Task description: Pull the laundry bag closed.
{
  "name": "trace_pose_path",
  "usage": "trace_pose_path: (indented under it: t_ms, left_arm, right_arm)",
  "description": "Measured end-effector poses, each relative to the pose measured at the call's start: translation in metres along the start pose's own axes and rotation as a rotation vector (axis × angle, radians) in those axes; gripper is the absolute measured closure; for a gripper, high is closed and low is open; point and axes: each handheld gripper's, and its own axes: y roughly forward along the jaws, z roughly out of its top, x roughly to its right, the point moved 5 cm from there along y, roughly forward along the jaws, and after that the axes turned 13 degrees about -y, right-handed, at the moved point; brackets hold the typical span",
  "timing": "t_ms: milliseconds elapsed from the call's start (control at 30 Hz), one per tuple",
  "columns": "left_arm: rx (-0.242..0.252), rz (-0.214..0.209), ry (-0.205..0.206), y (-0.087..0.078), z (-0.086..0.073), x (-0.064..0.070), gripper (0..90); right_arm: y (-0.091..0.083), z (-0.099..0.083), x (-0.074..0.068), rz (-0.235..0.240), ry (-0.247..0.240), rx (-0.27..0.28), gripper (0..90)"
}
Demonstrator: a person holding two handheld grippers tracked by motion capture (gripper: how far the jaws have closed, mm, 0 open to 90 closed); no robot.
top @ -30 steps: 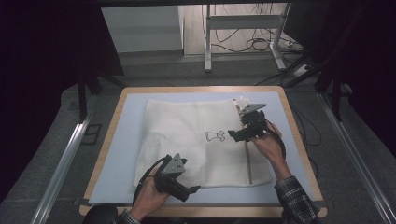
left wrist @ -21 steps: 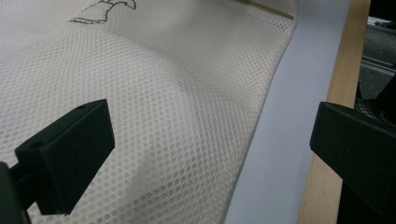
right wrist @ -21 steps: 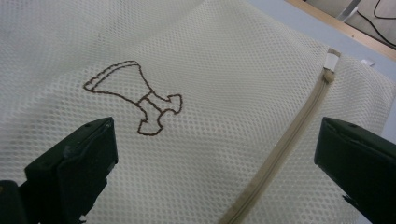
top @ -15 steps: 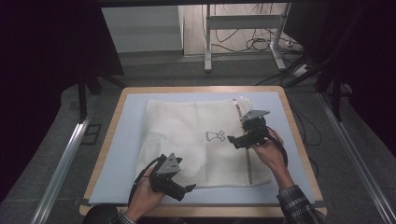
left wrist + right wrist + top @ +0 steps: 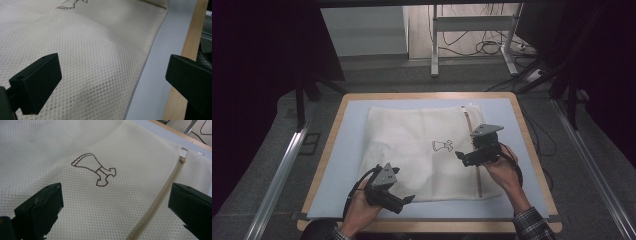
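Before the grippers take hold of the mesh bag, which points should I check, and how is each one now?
1. Left gripper open: ok, jaws wide apart in the left gripper view.
2. Right gripper open: ok, jaws wide apart.
3. Mesh bag lies on the blue mat: ok, though rumpled, not flat.
4. Near edge of the bag between the left jaws: ok.
5. Zipper closed: cannot tell.
6. Bag contents: cannot tell.

mesh bags [image 5: 422, 150]: 1 | grippers: 2 — left gripper [image 5: 404, 201], right gripper [image 5: 460, 157]
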Motion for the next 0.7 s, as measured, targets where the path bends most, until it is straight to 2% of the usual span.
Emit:
trace_pose_path:
  t_ms: [300,700]
  left_arm:
    - [0.002,0.024,-0.014,-0.009,-0.007,-0.007,0.3]
    - [-0.023,0.064,0.007,-0.015,-0.015,-0.008,0.3]
  right_arm:
    - [-0.010,-0.004,-0.015,0.010,-0.017,0.012,0.0]
    - [-0.021,-0.016,-0.035,0.010,-0.050,0.010,0.0]
